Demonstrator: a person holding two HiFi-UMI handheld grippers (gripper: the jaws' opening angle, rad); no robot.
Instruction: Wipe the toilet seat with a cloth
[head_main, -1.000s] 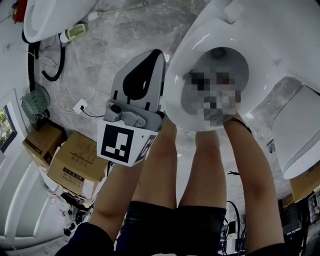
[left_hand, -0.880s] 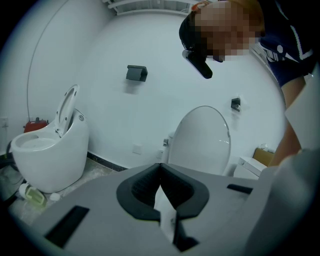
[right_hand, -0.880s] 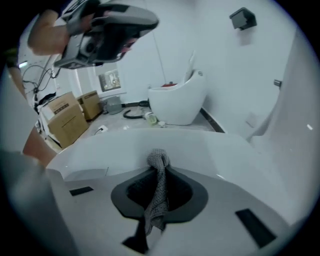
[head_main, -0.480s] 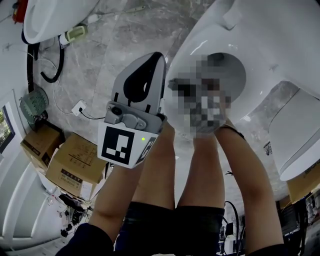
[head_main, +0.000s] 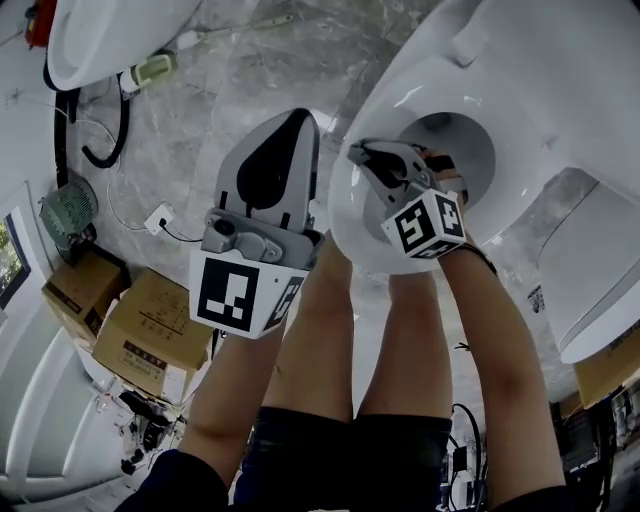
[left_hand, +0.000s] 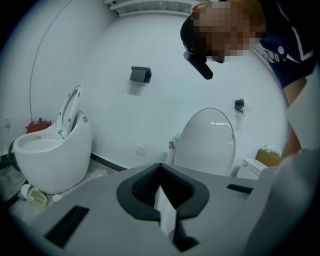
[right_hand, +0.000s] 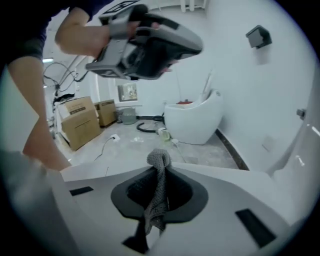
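The white toilet (head_main: 352, 205) fills the upper right of the head view, its bowl open below me. My right gripper (head_main: 364, 152) hangs over the bowl's near left side, jaws pointing at the rim. It is shut on a grey knitted cloth (right_hand: 158, 192) whose bunched end sticks out past the jaws of the right gripper (right_hand: 160, 167). My left gripper (head_main: 304, 120) is held left of the toilet, apart from it and shut. In its own view the left gripper (left_hand: 160, 166) points at the wall, with a thin white strip showing in its jaw slit.
Cardboard boxes (head_main: 140, 320) and a green fan (head_main: 68, 212) sit on the marble floor at left, with cables (head_main: 150, 215) and a black hose (head_main: 105, 150). A second, egg-shaped toilet (left_hand: 50, 155) stands further left. Another white fixture (head_main: 600, 270) is at the right. My bare legs (head_main: 330, 340) are below.
My right forearm has shifted a little to the left over the bowl. The left gripper has drifted slightly left and stays shut.
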